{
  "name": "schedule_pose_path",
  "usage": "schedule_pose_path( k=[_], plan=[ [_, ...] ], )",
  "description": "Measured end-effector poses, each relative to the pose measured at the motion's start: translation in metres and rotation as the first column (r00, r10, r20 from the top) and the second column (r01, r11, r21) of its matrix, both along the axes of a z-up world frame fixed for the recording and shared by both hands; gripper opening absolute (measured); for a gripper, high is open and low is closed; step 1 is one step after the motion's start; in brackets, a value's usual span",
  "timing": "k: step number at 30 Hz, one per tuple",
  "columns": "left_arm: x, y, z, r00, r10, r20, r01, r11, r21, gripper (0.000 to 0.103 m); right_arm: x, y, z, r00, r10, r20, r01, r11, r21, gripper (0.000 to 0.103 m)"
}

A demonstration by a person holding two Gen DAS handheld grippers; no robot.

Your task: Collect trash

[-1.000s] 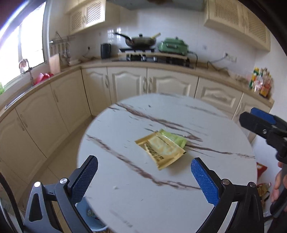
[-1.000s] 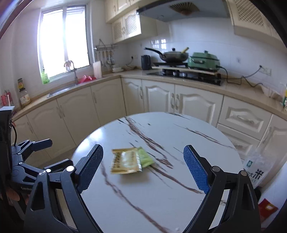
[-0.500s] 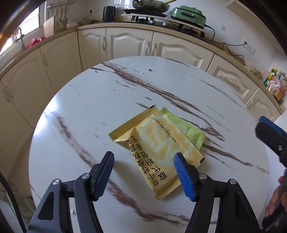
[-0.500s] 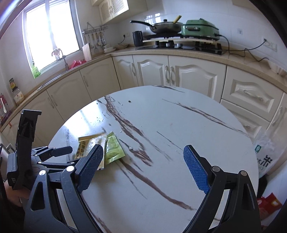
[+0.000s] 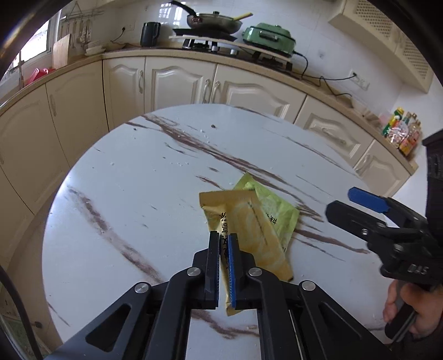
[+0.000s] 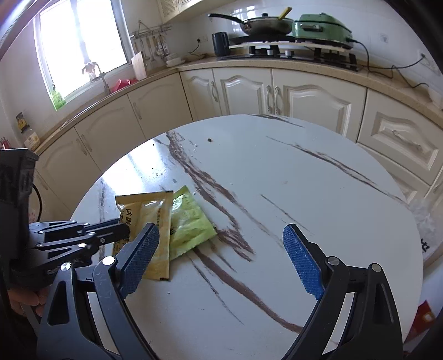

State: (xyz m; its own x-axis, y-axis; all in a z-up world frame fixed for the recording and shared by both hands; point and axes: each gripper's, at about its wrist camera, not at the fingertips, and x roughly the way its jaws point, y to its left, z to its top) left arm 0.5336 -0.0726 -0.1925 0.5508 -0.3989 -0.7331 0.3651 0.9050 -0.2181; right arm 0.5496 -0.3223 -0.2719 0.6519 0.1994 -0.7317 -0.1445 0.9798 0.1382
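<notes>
A yellow sachet (image 5: 249,221) lies on the round marble table (image 5: 138,193), overlapping a green sachet (image 5: 277,210) beside it. My left gripper (image 5: 223,235) is shut on the yellow sachet's near left edge, which is pinched between the blue pads. In the right wrist view the yellow sachet (image 6: 149,210) and green sachet (image 6: 188,221) lie at left, with the left gripper (image 6: 126,227) reaching onto the yellow one. My right gripper (image 6: 220,231) hovers open over the table (image 6: 277,180), just right of the sachets, nothing between its fingers. It shows also in the left wrist view as the right gripper (image 5: 339,202).
Cream cabinets and a counter curve behind the table, with a pan (image 5: 213,20), a green cooker (image 5: 268,37) and a kettle (image 5: 149,33). Bottles (image 5: 401,133) stand at the counter's right end. A white bag (image 6: 426,221) and a red packet (image 6: 423,318) lie on the floor.
My left gripper moved in over the sachets and closed on the yellow one's edge. My right gripper came lower and closer to the table, still wide open.
</notes>
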Motion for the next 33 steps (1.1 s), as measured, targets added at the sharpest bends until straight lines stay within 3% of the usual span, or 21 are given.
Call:
schedule_pose_path(
  k=[10,16,19,21,22,24,27,33],
  plan=[
    [-0.06,0.083,0.011,0.999,0.03,0.031,-0.031,0.999,0.017,0.001,0.022,0.05,-0.024,0.988,0.12,-0.093,-0.13,0.985,-0.109,0.091],
    [-0.075,0.11,0.013,1.0,0.023,-0.001,-0.023,1.0,0.01,0.001,0.042,0.083,-0.041,0.968,0.185,-0.168,-0.213,0.963,-0.163,0.089],
    [-0.079,0.112,0.011,1.0,0.014,-0.013,-0.013,1.0,0.007,0.001,0.042,0.089,-0.044,0.965,0.195,-0.178,-0.228,0.956,-0.186,0.072],
    [-0.081,0.113,0.01,1.0,0.005,-0.023,-0.005,1.0,-0.014,0.001,0.041,0.09,-0.041,0.965,0.192,-0.179,-0.225,0.956,-0.188,0.049],
    [-0.082,0.114,0.01,1.0,-0.001,-0.027,0.001,1.0,-0.026,0.001,0.04,0.09,-0.04,0.965,0.19,-0.179,-0.224,0.954,-0.197,0.045],
    [-0.084,0.114,0.011,0.999,-0.009,-0.032,0.007,0.999,-0.05,0.001,0.037,0.088,-0.038,0.966,0.187,-0.177,-0.222,0.953,-0.206,0.024],
    [-0.091,0.114,0.016,1.0,-0.021,-0.023,0.02,0.997,-0.077,0.0,0.031,0.085,-0.031,0.972,0.18,-0.151,-0.208,0.959,-0.194,0.013],
    [-0.109,0.111,0.032,0.999,-0.024,0.026,0.027,0.994,-0.103,0.0,0.005,0.085,-0.013,0.978,0.191,-0.088,-0.2,0.973,-0.114,0.01]
  ],
)
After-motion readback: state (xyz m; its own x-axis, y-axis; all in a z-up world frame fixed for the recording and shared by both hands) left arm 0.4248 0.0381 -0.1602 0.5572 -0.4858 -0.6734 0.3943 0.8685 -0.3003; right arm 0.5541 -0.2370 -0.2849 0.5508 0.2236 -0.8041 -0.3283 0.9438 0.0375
